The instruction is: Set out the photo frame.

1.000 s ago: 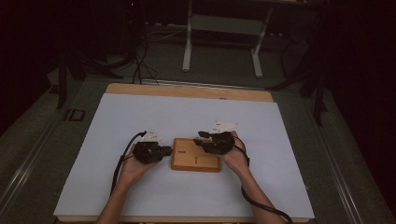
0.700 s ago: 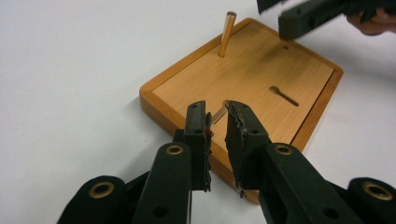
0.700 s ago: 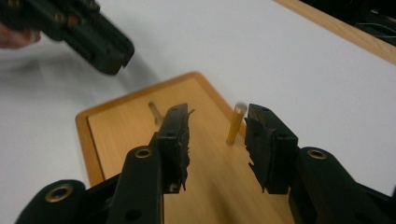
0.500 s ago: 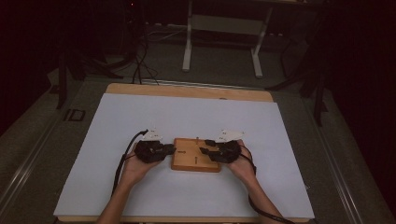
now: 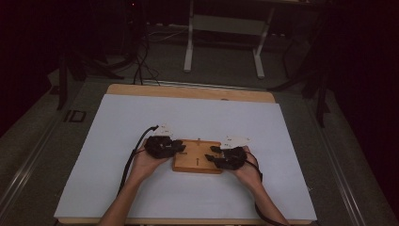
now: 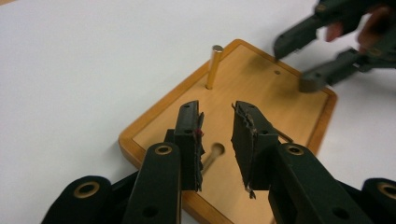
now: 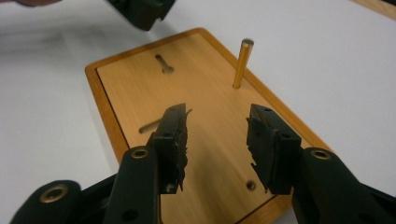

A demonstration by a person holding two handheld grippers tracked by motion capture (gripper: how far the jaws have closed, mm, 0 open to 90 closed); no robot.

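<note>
A flat wooden board (image 5: 197, 162) lies on the white table cover, between my two grippers. A thin brass peg (image 6: 214, 67) stands upright near one long edge of it (image 7: 243, 63). Two slots (image 7: 163, 63) are cut into its face. My left gripper (image 6: 217, 112) hovers over the board's left end (image 5: 181, 149); its jaws have just been opening and nothing is between them. Facing it over the right end, my right gripper (image 7: 217, 116) is open and empty too (image 5: 210, 153).
The white cover (image 5: 188, 117) spreads wide on all sides of the board over a wooden tabletop (image 5: 188, 92). Cables trail from both grippers toward the near edge. A metal stand (image 5: 226, 42) and dark floor lie beyond the table.
The right gripper has moved from the board's far edge toward the near right end. The left gripper has edged right onto the board's left end, jaws wider.
</note>
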